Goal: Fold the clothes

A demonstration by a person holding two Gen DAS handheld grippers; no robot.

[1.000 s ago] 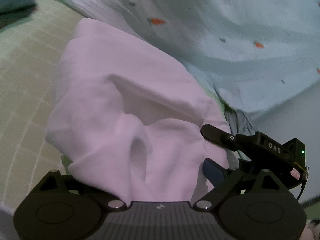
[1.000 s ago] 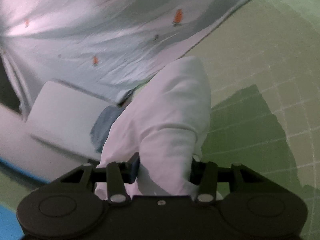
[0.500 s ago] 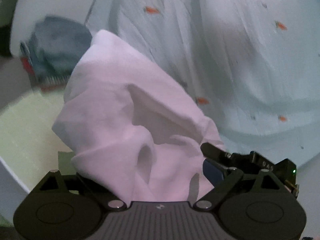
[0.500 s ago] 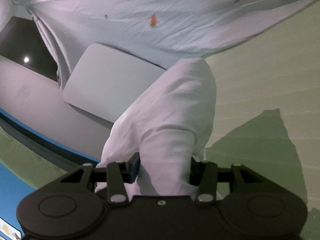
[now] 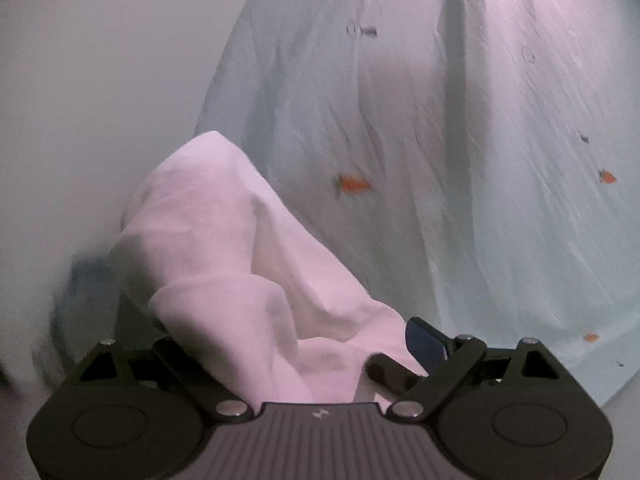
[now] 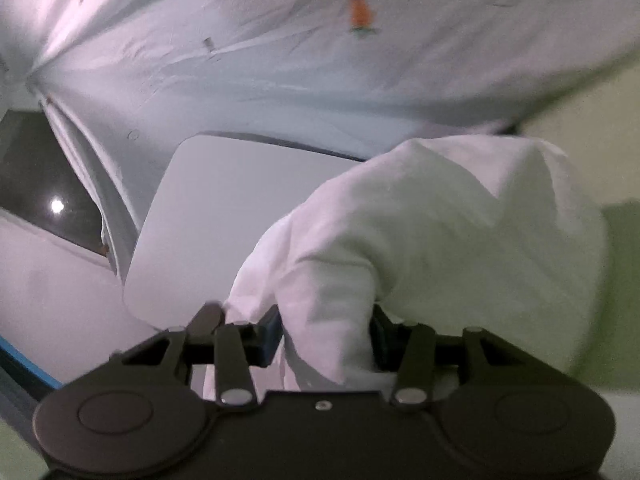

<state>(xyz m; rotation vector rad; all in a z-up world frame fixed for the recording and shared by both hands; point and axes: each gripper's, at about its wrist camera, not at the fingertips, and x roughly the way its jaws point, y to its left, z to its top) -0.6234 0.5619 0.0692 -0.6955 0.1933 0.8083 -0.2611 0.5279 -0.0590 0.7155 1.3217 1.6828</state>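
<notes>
The white garment [image 5: 240, 264] is bunched up in the lower middle of the left wrist view, rising to a soft peak left of centre and spilling down between the fingers of the left gripper [image 5: 304, 356]. That gripper is clamped on the cloth: its blue-padded finger [image 5: 424, 344] at the lower right presses against the fabric, while the other finger is buried under the folds. Just beside that pad, a dark bar-like part pokes out of the cloth; what it belongs to I cannot tell.

In the right wrist view the same white garment [image 6: 440, 232] fills the centre and right of the frame as a rounded hump, with a thick fold running down between the fingers of the right gripper [image 6: 326, 344], which pinches that fold tightly from both sides.

Behind the garment hangs a pale blue sheet [image 5: 460, 140] printed with small orange carrots, creased in long lines; it fills the upper right of the left view and the whole top of the right view [image 6: 300, 48]. Below it in the right view sits a white rounded panel [image 6: 224, 216], left of centre. A green surface [image 6: 616, 264] shows at the right edge, and a dark window [image 6: 44, 184] with a bright spot of light lies at the far left.
</notes>
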